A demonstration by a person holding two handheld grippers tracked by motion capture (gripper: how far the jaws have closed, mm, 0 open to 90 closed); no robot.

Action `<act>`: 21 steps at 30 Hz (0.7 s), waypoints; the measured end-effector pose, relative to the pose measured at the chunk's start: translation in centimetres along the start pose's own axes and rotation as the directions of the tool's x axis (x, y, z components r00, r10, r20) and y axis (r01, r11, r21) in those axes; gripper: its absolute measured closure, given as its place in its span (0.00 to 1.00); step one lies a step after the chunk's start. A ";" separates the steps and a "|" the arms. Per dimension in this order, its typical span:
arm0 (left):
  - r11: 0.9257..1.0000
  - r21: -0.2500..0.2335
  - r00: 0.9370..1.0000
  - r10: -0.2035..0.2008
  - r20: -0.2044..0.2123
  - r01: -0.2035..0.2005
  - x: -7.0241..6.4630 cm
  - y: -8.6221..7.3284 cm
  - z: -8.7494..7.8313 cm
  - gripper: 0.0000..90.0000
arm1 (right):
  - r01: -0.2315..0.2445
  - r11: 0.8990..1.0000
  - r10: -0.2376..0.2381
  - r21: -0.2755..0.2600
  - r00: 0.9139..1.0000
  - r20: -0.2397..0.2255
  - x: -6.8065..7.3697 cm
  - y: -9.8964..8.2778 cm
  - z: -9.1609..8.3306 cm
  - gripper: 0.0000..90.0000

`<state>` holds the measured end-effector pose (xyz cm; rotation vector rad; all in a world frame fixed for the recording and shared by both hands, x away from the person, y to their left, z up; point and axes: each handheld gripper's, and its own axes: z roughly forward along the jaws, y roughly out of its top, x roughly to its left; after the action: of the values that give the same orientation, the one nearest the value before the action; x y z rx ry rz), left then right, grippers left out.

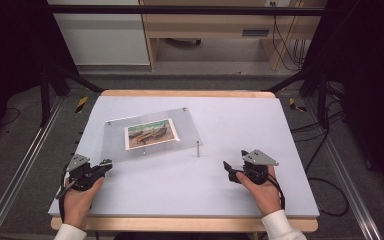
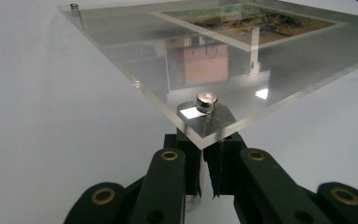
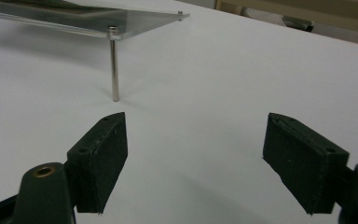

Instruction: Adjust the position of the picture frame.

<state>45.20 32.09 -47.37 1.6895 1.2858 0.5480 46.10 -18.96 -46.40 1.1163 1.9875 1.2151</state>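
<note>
My left tongs are clamped under the near corner of the clear acrylic panel, its photo mid-counter. My right tongs gape wide, bare white counter ahead, steel leg well apart.

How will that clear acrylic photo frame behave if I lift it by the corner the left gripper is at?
The acrylic frame looks like a rigid sheet, so it should lift without sagging. Its glossy faces look slippery. It stands on thin metal posts, so a push may tip or slide it. The left gripper appears closed under one corner.
</note>
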 end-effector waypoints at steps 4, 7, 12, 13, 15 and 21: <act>1.000 0.003 1.000 -0.010 0.002 0.010 0.2 0.1 0.0 0.93 | 0.012 1.000 -0.012 0.015 1.000 -0.021 0.8 1.0 0.5 0.26; 1.000 0.004 1.000 -0.021 0.008 0.021 0.4 0.2 0.0 0.93 | 0.017 0.999 -0.015 0.036 0.998 -0.058 1.5 1.9 1.5 0.30; 0.999 -0.008 0.999 -0.041 0.027 0.041 0.5 0.5 -0.2 0.93 | 0.043 0.997 -0.037 0.059 0.995 -0.095 2.9 2.7 3.2 0.40; 0.999 -0.009 0.998 -0.047 0.034 0.047 0.5 0.6 -0.2 0.93 | 0.039 0.997 -0.032 0.064 0.994 -0.104 3.4 3.1 4.1 0.45; 0.999 -0.012 0.998 -0.048 0.046 0.048 0.6 0.6 -0.3 0.93 | 0.029 0.998 -0.022 0.059 0.993 -0.117 3.8 3.7 5.0 0.49; 0.997 -0.031 0.995 -0.072 0.064 0.074 0.7 1.1 -0.5 0.93 | 0.008 0.998 0.001 0.057 0.989 -0.145 4.6 4.5 7.8 0.60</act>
<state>45.62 32.84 -46.28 1.6137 1.2808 0.4672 51.56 -10.42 -45.93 1.0788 2.1438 1.2770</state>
